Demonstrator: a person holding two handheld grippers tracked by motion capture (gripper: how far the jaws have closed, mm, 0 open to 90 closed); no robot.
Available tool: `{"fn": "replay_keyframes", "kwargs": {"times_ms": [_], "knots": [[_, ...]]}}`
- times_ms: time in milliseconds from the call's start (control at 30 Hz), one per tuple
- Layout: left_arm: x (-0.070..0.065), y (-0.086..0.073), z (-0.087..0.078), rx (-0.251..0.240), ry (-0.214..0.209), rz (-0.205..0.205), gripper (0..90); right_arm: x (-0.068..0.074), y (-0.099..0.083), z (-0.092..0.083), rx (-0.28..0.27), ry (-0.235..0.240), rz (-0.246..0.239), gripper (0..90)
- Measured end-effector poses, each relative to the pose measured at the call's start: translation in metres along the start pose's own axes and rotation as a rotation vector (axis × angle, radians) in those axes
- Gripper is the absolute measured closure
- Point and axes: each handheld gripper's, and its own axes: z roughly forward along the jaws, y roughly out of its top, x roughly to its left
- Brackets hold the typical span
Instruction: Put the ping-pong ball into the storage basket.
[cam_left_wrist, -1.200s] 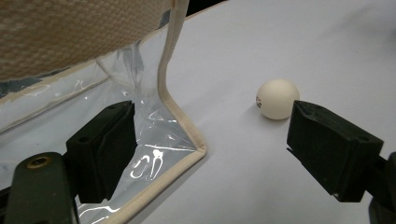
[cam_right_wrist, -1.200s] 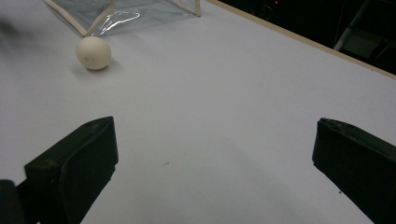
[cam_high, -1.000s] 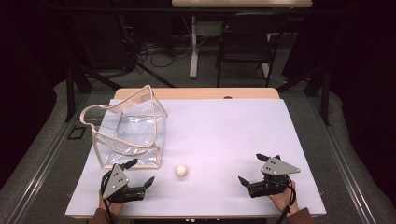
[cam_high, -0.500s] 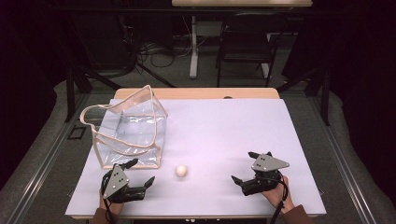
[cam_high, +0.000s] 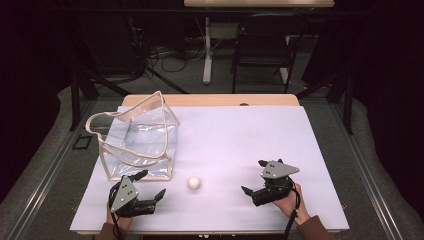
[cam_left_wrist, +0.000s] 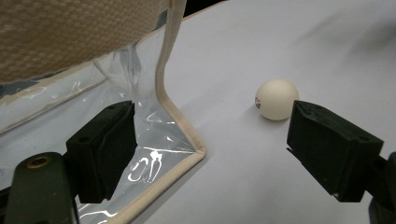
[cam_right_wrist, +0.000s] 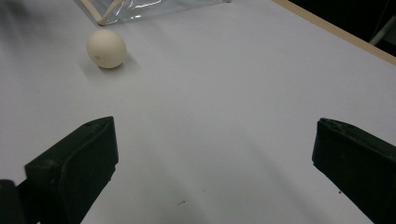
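A small white ball (cam_high: 194, 183) lies on the white table (cam_high: 235, 135) near the front, between my two grippers. My left gripper (cam_high: 154, 182) rests open just left of it, beside the front corner of a clear plastic bag with beige trim (cam_high: 137, 140). In the left gripper view the ball (cam_left_wrist: 277, 99) sits just past the right jaw, and the bag's corner (cam_left_wrist: 180, 116) lies between the jaws of the left gripper (cam_left_wrist: 210, 149). My right gripper (cam_high: 252, 176) is open and empty, pointing left. In its view the ball (cam_right_wrist: 106, 48) is ahead on the upper left of the gripper (cam_right_wrist: 212, 158).
The bag stands upright at the table's left, its handle (cam_high: 95, 125) drooping over the side. The bag's lower edge (cam_right_wrist: 140, 7) shows beyond the ball. A dark chair (cam_high: 260, 45) and cables stand on the floor behind the table.
My right gripper has moved left and slightly forward, toward the ball. The left gripper, the ball and the bag have stayed put.
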Motion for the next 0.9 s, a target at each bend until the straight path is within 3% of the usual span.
{"fn": "replay_keyframes", "kwargs": {"times_ms": [900], "knots": [[0.000, 0.000, 0.000, 0.001, -0.001, 0.003, 15.9, 0.000, 0.017, 0.024, 0.060, 0.049, -0.040, 0.0]]}}
